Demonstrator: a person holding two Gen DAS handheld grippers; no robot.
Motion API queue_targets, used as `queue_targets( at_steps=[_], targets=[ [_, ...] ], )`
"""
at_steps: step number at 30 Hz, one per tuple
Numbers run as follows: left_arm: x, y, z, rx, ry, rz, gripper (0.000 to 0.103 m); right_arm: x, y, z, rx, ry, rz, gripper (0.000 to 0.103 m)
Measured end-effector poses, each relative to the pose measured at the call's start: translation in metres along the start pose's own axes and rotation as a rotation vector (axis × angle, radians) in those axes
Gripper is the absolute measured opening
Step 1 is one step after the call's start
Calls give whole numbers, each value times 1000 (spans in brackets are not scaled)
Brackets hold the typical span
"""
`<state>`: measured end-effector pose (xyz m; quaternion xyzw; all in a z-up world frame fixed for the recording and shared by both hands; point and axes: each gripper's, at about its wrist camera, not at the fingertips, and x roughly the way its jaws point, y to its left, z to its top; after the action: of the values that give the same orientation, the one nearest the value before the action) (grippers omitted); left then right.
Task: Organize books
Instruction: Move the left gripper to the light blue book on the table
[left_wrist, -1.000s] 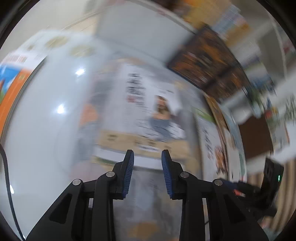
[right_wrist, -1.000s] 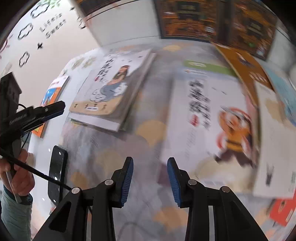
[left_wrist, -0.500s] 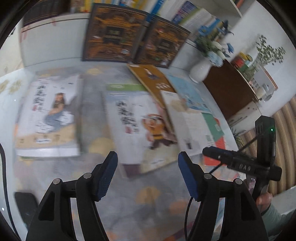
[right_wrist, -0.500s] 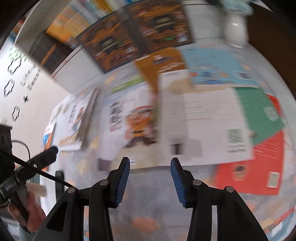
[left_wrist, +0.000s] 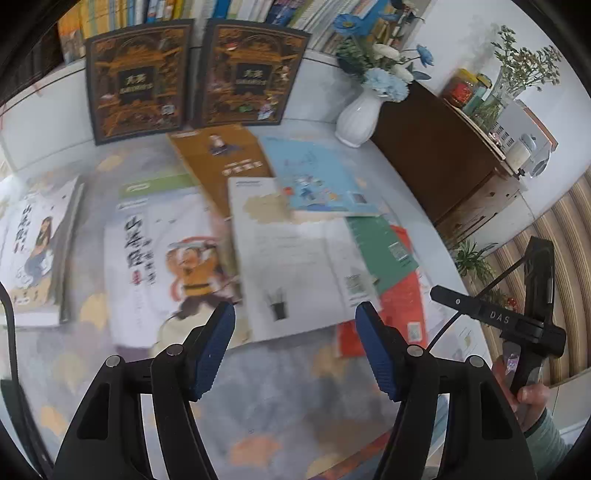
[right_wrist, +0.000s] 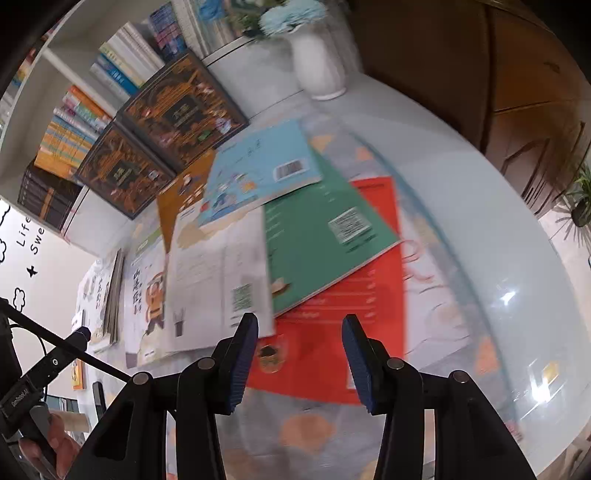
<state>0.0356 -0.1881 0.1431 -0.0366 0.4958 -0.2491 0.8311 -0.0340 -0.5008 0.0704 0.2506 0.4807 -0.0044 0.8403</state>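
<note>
Books are seen spread flat and overlapping on a patterned table (left_wrist: 280, 402), with both grippers held above its near edge. Nearest the left gripper (left_wrist: 295, 343), whose blue pads stand wide apart with nothing between them, a white book (left_wrist: 295, 258) is laid face-down beside a white cartoon-cover book (left_wrist: 162, 258). The right gripper (right_wrist: 299, 354) is likewise shown open and empty — its pads are less widely parted — above a red book (right_wrist: 332, 325), the lowest of the pile. On the red book a green book (right_wrist: 314, 236) is laid at an angle, its near corner partly covered by the white book (right_wrist: 218, 280). Farther back, a light blue book (left_wrist: 314, 177) is seen resting on the green and white books, and an ochre book (left_wrist: 218, 155) is partly hidden beneath its neighbours. Apart at the left edge, a thicker illustrated book (left_wrist: 33, 243) lies alone. At the rear, two dark ornate books (left_wrist: 136, 77) are propped upright against a shelf of books (right_wrist: 74, 125) — a white vase (left_wrist: 356, 118) of blue flowers stands just beside them. In the left view, a hand (left_wrist: 528, 391) is visible on the other gripper's handle.
</note>
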Motion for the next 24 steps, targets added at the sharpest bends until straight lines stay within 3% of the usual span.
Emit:
queue_targets(
  at_steps=[5, 13, 24],
  targets=[
    [8, -25, 13, -20, -59, -7, 66, 1, -19, 13, -30, 14, 5, 45],
    [46, -43, 50, -39, -68, 2, 66, 21, -27, 57, -61, 21, 32, 45],
    [138, -6, 92, -151, 10, 77, 66, 102, -27, 117, -66, 77, -7, 45]
  ],
)
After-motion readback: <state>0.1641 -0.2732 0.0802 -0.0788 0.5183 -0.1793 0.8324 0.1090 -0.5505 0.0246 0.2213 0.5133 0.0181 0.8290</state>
